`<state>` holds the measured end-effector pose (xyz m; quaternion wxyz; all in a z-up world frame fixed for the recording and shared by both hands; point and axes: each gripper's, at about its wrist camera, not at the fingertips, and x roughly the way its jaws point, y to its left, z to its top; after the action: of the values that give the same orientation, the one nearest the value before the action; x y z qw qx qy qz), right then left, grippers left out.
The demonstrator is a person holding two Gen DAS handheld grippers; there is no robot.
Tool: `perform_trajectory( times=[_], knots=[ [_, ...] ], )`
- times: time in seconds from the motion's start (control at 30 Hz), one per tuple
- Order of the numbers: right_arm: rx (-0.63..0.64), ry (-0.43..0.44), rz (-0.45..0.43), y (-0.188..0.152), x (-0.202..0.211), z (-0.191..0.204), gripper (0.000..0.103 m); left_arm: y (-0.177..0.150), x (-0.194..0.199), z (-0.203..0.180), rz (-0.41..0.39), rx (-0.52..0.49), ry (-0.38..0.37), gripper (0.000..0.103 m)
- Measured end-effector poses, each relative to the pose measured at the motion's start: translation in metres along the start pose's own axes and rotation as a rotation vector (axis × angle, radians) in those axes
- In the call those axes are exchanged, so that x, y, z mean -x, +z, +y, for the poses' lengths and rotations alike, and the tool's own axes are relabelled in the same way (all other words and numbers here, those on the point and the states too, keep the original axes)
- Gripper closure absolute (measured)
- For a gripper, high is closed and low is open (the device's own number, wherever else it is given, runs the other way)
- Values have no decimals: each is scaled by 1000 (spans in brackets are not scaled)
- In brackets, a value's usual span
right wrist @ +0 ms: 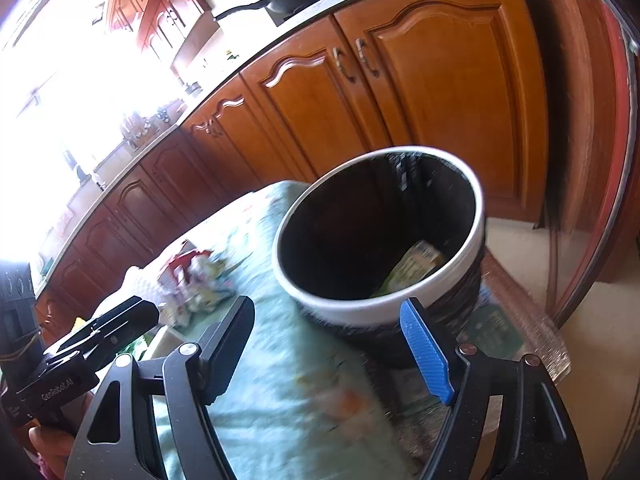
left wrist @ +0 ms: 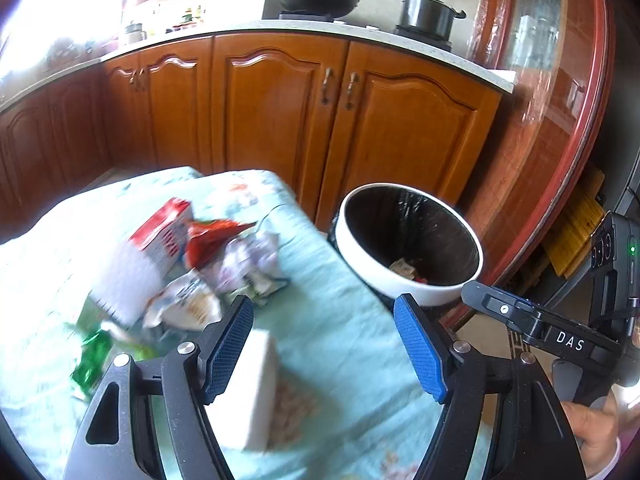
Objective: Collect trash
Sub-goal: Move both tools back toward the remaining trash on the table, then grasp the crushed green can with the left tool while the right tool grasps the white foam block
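Both grippers hang with jaws spread and nothing between them: the left gripper (left wrist: pixel 324 340) over the pale green cloth (left wrist: pixel 340 320) of a table, the right gripper (right wrist: pixel 328 348) near that table's edge. Beside the edge stands a white-rimmed bin (right wrist: pixel 304 292) with a black liner, its mouth unobstructed; a pale carton (right wrist: pixel 416 268) and other scraps lie at its bottom. A blurred heap of wrappers (left wrist: pixel 224 264) and a red-and-white box (left wrist: pixel 156 248) sit on the cloth, with wooden cabinets (left wrist: pixel 280 112) behind.
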<state>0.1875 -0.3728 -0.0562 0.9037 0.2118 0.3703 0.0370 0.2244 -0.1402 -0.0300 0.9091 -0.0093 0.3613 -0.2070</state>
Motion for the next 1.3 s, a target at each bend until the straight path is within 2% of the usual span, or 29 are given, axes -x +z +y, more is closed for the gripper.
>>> perform_trajectory(
  times=[0.37, 0.63, 1.03, 1.3],
  knots=[
    [27, 64, 59, -40, -4, 48, 26, -37, 63, 49, -16, 84, 81, 30],
    [55, 95, 89, -64, -9, 83, 26, -50, 93, 82, -29, 156, 116, 30],
    [160, 116, 105, -94, -21, 138, 26, -55, 102, 124, 5, 217, 143, 30],
    [241, 87, 138, -104, -49, 167, 26, -48, 79, 151, 61, 249, 121, 29]
  ],
)
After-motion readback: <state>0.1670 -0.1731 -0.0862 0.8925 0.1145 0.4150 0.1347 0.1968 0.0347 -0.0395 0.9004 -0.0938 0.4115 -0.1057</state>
